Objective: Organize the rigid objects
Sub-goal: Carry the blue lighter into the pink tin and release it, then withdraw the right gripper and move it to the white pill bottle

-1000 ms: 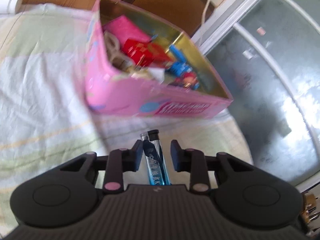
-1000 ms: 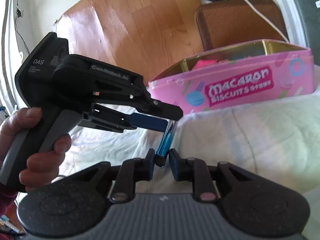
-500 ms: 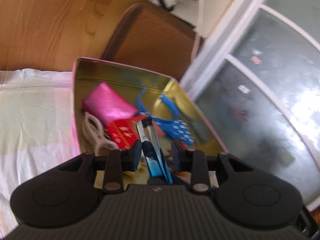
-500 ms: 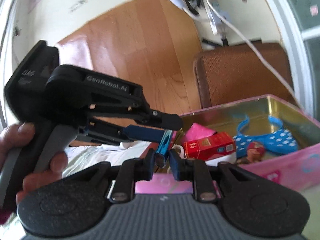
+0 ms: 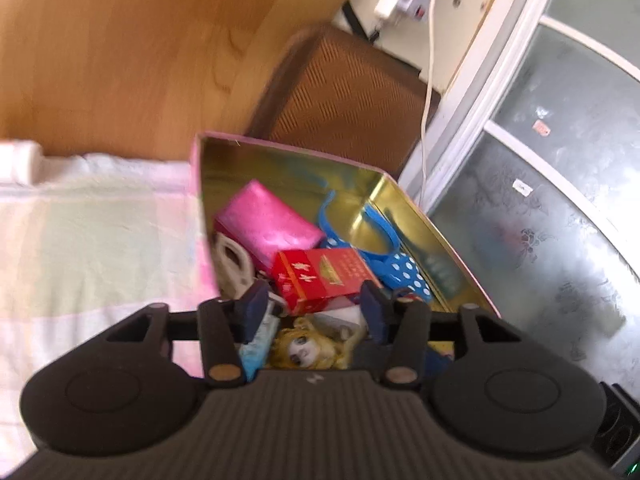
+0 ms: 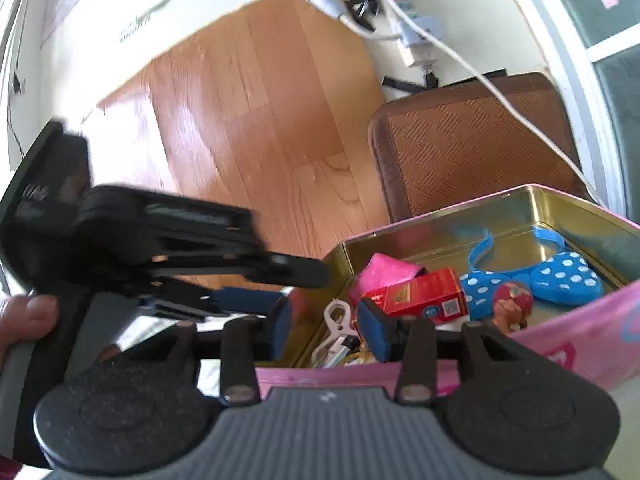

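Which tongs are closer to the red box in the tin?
Hard to call. The left tongs hang just above the red box, jaws opening. The right tongs sit at the pink tin's rim, opening too.

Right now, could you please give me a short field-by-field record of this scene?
container: pink tin, lid off
contents: red box, pink packet, blue dotted glasses, doll, white clip
left gripper: above tin, fingers opening, nothing between
right gripper: at tin's edge, fingers opening, nothing between
surface: pale cloth
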Action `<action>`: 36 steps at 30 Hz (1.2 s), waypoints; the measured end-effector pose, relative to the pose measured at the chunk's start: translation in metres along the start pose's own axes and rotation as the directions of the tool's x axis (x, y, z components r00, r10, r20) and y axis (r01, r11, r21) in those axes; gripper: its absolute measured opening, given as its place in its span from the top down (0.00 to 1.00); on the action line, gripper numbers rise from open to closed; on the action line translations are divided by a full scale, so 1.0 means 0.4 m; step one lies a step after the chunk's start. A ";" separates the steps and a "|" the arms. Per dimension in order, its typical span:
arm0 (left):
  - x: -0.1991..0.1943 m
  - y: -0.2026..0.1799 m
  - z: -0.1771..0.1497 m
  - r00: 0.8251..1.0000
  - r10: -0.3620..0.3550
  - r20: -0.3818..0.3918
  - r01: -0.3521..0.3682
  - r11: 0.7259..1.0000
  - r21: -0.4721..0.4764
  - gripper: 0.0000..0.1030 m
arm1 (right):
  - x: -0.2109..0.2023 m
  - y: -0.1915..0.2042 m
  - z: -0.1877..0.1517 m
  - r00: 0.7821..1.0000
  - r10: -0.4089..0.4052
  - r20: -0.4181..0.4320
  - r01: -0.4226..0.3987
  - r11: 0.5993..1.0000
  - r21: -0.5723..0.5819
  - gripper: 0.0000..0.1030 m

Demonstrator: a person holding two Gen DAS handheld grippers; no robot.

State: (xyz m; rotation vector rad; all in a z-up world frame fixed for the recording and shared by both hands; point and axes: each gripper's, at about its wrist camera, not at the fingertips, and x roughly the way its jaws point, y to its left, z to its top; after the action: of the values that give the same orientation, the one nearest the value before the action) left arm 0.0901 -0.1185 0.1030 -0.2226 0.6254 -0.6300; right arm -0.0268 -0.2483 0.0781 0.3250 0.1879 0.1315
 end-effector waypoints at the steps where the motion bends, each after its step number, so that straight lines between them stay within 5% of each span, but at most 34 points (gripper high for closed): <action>1: -0.028 0.005 -0.010 1.000 0.019 0.024 -0.020 1.000 0.014 0.38 | -0.018 0.011 -0.005 1.000 -0.001 0.015 0.001 1.000 -0.002 0.63; 8: -0.135 0.074 -0.091 0.980 0.180 0.078 -0.184 0.982 0.046 0.24 | -0.113 0.100 -0.055 0.999 0.022 0.023 -0.020 0.998 -0.054 0.58; 17: -0.186 0.209 -0.143 0.919 0.384 0.095 -0.387 0.922 0.023 0.22 | -0.079 0.201 -0.095 0.993 0.054 -0.108 -0.070 0.986 -0.151 0.58; 24: -0.230 0.294 -0.149 0.886 0.447 0.124 -0.449 0.893 -0.016 0.20 | -0.048 0.263 -0.124 0.981 0.060 -0.183 -0.095 0.978 -0.187 0.58; 31: -0.279 0.391 -0.148 0.832 0.528 0.170 -0.531 0.847 -0.035 0.17 | -0.015 0.332 -0.152 0.964 0.070 -0.255 -0.137 0.958 -0.253 0.58; 36: -0.315 0.503 -0.155 0.814 0.556 0.168 -0.536 0.831 -0.152 0.17 | 0.044 0.359 -0.148 0.941 0.090 -0.326 -0.179 0.951 -0.254 0.58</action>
State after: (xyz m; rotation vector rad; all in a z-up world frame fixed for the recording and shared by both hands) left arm 0.0694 0.1171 0.0379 -0.1835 0.4867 -0.0123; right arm -0.0357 -0.0926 0.0672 0.0307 0.4553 0.3446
